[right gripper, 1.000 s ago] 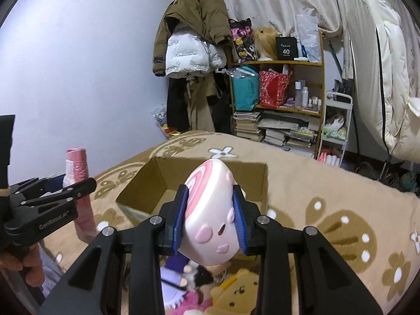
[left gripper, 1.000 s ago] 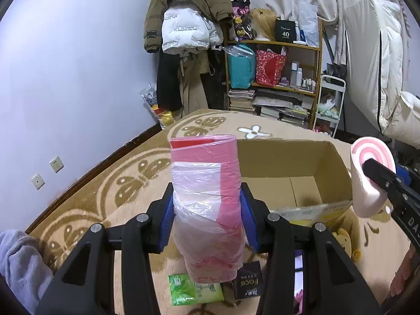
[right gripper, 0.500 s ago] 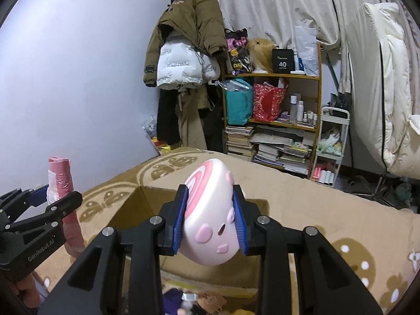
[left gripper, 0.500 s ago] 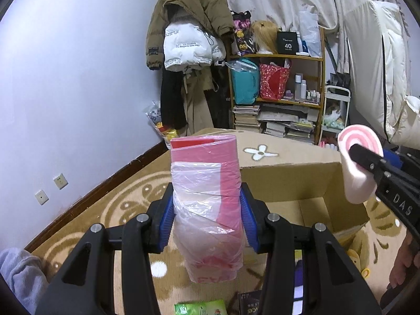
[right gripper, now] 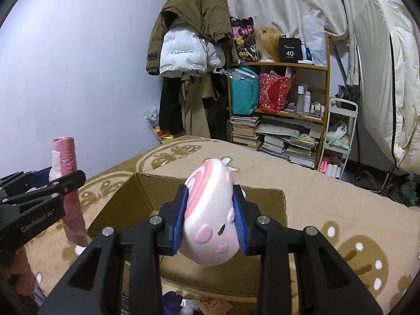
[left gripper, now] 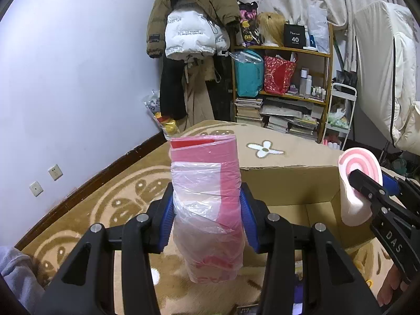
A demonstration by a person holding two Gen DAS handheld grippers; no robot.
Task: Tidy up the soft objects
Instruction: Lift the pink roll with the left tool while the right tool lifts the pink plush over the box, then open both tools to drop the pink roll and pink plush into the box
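My left gripper (left gripper: pixel 207 218) is shut on an upright pink roll of plastic bags (left gripper: pixel 207 199), held above the rug just left of an open cardboard box (left gripper: pixel 288 181). The same roll (right gripper: pixel 65 181) shows at the left of the right wrist view. My right gripper (right gripper: pixel 210 218) is shut on a soft white and pink toy (right gripper: pixel 210 218) with a swirl on top, held over the near edge of the box (right gripper: pixel 147 202). In the left wrist view that toy (left gripper: pixel 357 183) hangs at the right, over the box.
A tan patterned rug (right gripper: pixel 341 204) covers the floor. Small packets and plush toys (right gripper: pixel 210 304) lie in front of the box. A wooden shelf with bags and books (left gripper: pixel 283 94) and hanging coats (left gripper: pixel 194 26) stand at the back wall. A hand (left gripper: pixel 393 283) shows at lower right.
Both grippers have moved forward toward the box with their loads still gripped. The box now sits closer and lower in both views, and the items on the floor have slipped out of view.
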